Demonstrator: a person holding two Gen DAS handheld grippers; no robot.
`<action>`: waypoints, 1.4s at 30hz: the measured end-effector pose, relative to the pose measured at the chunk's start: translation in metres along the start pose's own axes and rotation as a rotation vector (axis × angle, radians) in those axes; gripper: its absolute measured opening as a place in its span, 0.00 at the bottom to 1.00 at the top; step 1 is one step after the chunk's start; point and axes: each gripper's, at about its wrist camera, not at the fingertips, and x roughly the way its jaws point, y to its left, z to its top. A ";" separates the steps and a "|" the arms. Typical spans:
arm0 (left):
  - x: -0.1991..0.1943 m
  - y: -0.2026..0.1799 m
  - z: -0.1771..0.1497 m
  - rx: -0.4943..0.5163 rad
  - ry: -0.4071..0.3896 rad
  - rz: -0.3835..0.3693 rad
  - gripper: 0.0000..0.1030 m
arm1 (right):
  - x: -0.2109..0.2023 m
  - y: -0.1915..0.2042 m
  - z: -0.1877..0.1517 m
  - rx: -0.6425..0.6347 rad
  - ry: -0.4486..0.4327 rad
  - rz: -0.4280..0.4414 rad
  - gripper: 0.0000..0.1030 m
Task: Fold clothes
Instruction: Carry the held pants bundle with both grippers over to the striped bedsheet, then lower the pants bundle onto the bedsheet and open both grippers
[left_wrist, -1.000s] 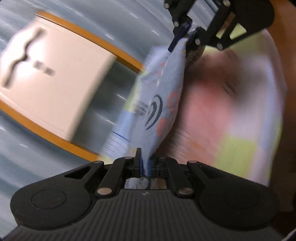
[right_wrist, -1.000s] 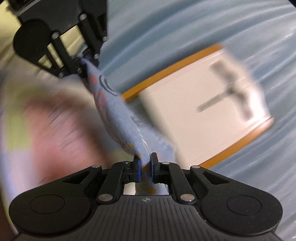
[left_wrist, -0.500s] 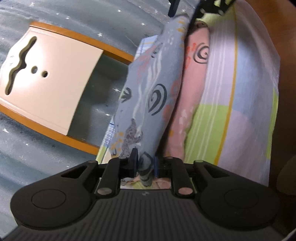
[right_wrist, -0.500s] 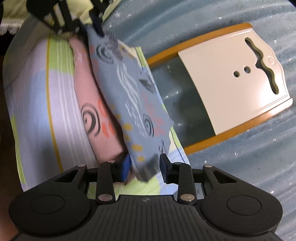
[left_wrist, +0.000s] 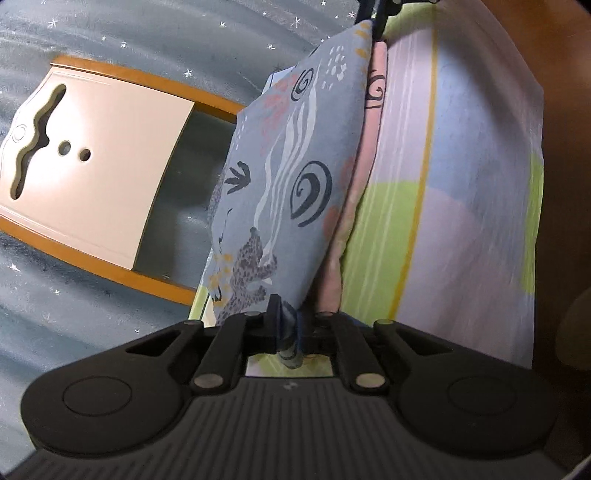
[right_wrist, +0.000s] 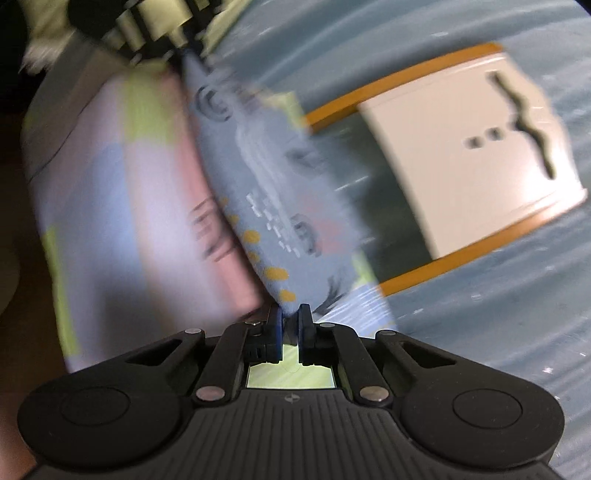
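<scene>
Where the garment hangs: blue printed garment (left_wrist: 295, 177) stretched edge-up between both claws, over the pink cloth (left_wrist: 354, 206) and the striped sheet (left_wrist: 461, 184), just beside the folding board (left_wrist: 92, 166).
Left gripper (left_wrist: 290, 321): jaws closing, nearly together, a corner of the blue garment caught between the pads and bunched below them.
Right gripper (right_wrist: 290, 321): jaws all but closed, pinching the other corner of the same garment; seen from the left wrist only as a dark tip at the top edge, clamped to the far end of the fabric.
Garment print: dark spirals, white wavy lines, orange and salmon spots, a spotted animal near the left claw.
Pink cloth: flat under the blue garment, black spiral showing at its far end.
Striped sheet: bands of pale blue, lilac and lime with a yellow line, spread beneath both cloths.
Folding board: cream panels with orange border, a wavy slot and two round holes, lying on the starred blue cover (left_wrist: 147, 37).
Right wrist view: heavily blurred, fine detail not readable.
</scene>
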 end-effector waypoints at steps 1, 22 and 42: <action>-0.001 0.002 0.000 -0.013 0.003 -0.001 0.09 | 0.002 0.004 -0.001 -0.004 0.005 -0.003 0.04; -0.029 0.013 -0.015 -0.105 0.004 -0.027 0.11 | 0.000 -0.006 0.010 0.192 -0.024 0.057 0.28; -0.015 0.055 -0.019 -0.634 0.028 -0.178 0.11 | 0.008 -0.074 -0.019 1.113 -0.069 0.315 0.27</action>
